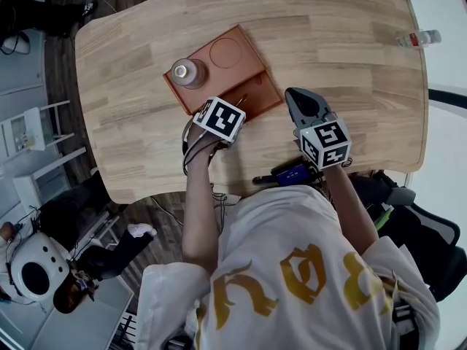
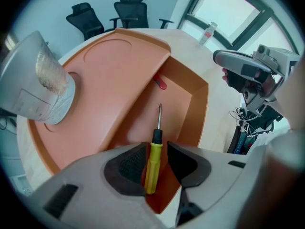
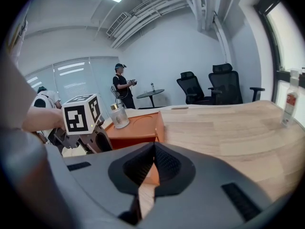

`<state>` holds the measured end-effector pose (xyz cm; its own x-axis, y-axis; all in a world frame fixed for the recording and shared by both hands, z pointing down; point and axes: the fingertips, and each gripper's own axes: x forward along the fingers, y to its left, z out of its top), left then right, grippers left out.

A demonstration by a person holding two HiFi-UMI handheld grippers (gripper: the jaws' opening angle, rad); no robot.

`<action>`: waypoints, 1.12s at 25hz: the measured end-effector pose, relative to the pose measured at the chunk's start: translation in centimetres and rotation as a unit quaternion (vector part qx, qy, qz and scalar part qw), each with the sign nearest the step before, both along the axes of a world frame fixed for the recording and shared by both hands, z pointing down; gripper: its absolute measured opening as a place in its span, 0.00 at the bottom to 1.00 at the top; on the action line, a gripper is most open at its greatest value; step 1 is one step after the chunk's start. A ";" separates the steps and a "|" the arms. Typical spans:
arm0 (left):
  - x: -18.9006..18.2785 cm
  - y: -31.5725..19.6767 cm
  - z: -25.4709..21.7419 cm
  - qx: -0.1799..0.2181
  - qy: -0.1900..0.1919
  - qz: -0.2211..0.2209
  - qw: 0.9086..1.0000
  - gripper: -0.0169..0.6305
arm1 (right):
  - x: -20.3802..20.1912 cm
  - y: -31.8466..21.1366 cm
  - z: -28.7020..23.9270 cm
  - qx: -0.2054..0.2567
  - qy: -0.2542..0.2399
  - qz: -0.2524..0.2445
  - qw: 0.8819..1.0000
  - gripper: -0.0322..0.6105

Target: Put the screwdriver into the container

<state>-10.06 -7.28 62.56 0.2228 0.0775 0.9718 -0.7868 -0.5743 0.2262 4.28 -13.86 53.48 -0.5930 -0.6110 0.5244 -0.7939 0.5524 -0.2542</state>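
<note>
A screwdriver (image 2: 153, 163) with a yellow handle and black collar lies in the deep trough of the orange container (image 2: 119, 75), tip pointing away from me. My left gripper (image 2: 156, 144) is open around the handle: the left pad is close beside it and the right pad stands clear of it. In the head view the left gripper (image 1: 232, 108) hovers over the near right corner of the container (image 1: 241, 68). My right gripper (image 1: 299, 97) rests over the table to the right of the container; its pads (image 3: 153, 149) meet with nothing between them.
A glass jar (image 1: 187, 71) with a lid stands in a round recess of the container. A small red item (image 2: 161, 83) lies at the trough's far end. A water bottle (image 1: 419, 39) stands at the table's far right edge. Blue tools (image 1: 292, 173) lie at the near edge.
</note>
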 end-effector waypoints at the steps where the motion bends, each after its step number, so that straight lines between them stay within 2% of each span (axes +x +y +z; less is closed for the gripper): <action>1: 0.0 -0.1 -0.3 0.009 0.004 -0.004 1.000 0.23 | 0.1 0.1 -0.2 0.002 0.001 0.001 1.000 0.06; 6: -0.7 -0.7 -2.3 0.082 0.001 -0.012 0.997 0.23 | 0.1 0.4 -1.7 0.016 -0.003 0.004 1.000 0.06; 9: -0.1 -0.4 -3.7 0.110 0.031 -0.026 0.993 0.23 | 0.0 0.9 -3.0 0.023 -0.019 0.008 1.000 0.06; 11: 0.2 -0.5 -4.8 0.132 0.057 -0.044 0.989 0.21 | -0.3 1.3 -4.1 0.032 -0.023 0.008 0.999 0.06; 15: -0.4 -0.5 -7.4 0.194 0.078 -0.086 0.974 0.12 | -0.6 2.6 -5.8 0.047 -0.024 0.002 0.999 0.06; 18: -0.8 -0.8 -9.8 0.248 0.097 -0.113 0.957 0.07 | -1.0 3.6 -7.0 0.056 -0.027 -0.009 0.998 0.06; 20: -0.7 -0.7 -11.7 0.288 0.117 -0.123 0.943 0.06 | -1.4 4.4 -7.9 0.063 -0.031 -0.015 0.997 0.06; 23: 0.2 -0.5 -15.2 0.351 0.176 -0.142 0.909 0.05 | -1.8 5.3 -9.3 0.079 -0.046 -0.015 0.996 0.06; 25: 0.7 -0.1 -17.2 0.375 0.218 -0.167 0.886 0.05 | -2.0 5.7 -10.0 0.090 -0.050 -0.015 0.995 0.06; 28: 0.9 0.5 -19.4 0.402 0.247 -0.187 0.862 0.05 | -2.4 6.0 -10.8 0.112 -0.027 -0.027 0.993 0.06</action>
<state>-9.14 -6.73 43.12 0.4872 -0.7439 0.4575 -0.8730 -0.4287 0.2326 1.84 -7.83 42.66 -0.6515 -0.6752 0.3458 -0.7502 0.6411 -0.1615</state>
